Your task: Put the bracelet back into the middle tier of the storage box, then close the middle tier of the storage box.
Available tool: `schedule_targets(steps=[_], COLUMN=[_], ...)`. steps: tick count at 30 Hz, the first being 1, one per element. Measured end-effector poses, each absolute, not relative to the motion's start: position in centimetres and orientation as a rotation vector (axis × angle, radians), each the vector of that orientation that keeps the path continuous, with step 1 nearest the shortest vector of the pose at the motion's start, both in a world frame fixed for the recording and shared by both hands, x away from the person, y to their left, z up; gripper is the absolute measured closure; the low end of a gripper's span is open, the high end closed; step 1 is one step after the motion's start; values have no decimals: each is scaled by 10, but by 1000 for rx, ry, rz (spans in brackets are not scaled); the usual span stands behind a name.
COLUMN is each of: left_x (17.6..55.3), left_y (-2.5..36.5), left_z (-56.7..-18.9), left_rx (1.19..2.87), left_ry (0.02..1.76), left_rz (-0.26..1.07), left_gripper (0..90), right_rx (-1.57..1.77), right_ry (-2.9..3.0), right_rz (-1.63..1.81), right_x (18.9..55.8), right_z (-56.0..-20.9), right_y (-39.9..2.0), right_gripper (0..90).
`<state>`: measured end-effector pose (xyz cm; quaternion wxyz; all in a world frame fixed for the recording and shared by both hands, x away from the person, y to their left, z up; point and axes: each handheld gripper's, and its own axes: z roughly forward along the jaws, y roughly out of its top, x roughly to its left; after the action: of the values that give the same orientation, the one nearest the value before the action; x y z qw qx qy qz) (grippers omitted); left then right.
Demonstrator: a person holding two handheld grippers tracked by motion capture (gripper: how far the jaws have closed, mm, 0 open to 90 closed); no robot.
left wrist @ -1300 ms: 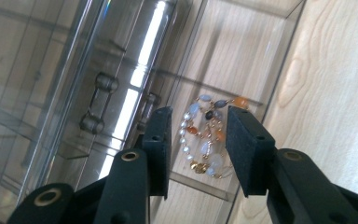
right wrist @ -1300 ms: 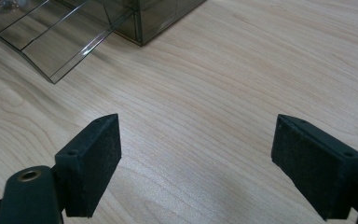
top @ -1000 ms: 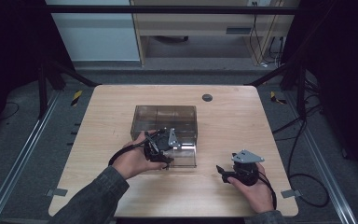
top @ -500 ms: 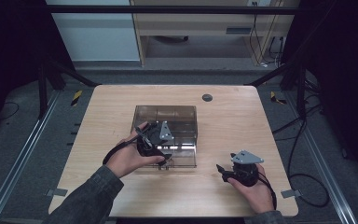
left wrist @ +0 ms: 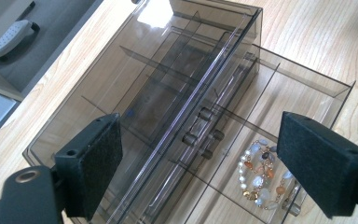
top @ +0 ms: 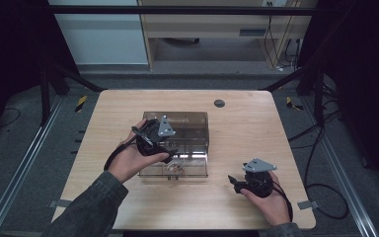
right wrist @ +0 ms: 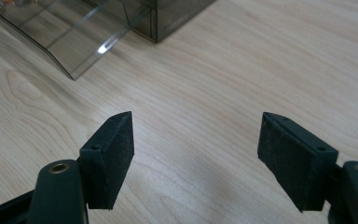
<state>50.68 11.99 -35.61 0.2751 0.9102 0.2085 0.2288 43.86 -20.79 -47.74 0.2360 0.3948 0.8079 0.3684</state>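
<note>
Beaded bracelet of white, orange and grey stones (left wrist: 260, 175) already lying in front compartment of pulled-out drawer of smoked transparent plastic organiser box (top: 187, 129); left gripper (top: 164, 148) above it, jaws just opened wide, nothing between; right gripper (top: 237, 183) resting apart, jaws wide, empty. Presumably left: drawer closure. Surface: light wood-grain table (top: 246, 128) on grey floor, cables and shelving behind.

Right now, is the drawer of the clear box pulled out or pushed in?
Pulled out. The drawer juts past the front of the box, and a bead bracelet lies uncovered in its compartment.
</note>
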Motion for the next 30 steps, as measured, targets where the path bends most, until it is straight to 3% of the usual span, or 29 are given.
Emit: schedule_targets(steps=[11,20,22,25,30], left_x=[514,539,543,550,557], left_y=[126,144,149,156,162], left_z=[-359,-367,-366,-366,-368], left_rx=[2401,2279,2243,2219,2168], left_ry=[621,761,779,804,870], left_rz=[640,565,578,595,599], left_gripper=[139,141,142,149,161], right_rx=[1054,1057,1071,1116,1128], right_ry=[2161,2215,2211,2172,2170], right_rz=[1076,1020,1028,1060,1031], right_x=[432,424,421,413,400], right_z=[-472,-466,-466,-463,-462], right_y=[-196,-185,-184,-182,-178], right_gripper=[271,322,351,474,566])
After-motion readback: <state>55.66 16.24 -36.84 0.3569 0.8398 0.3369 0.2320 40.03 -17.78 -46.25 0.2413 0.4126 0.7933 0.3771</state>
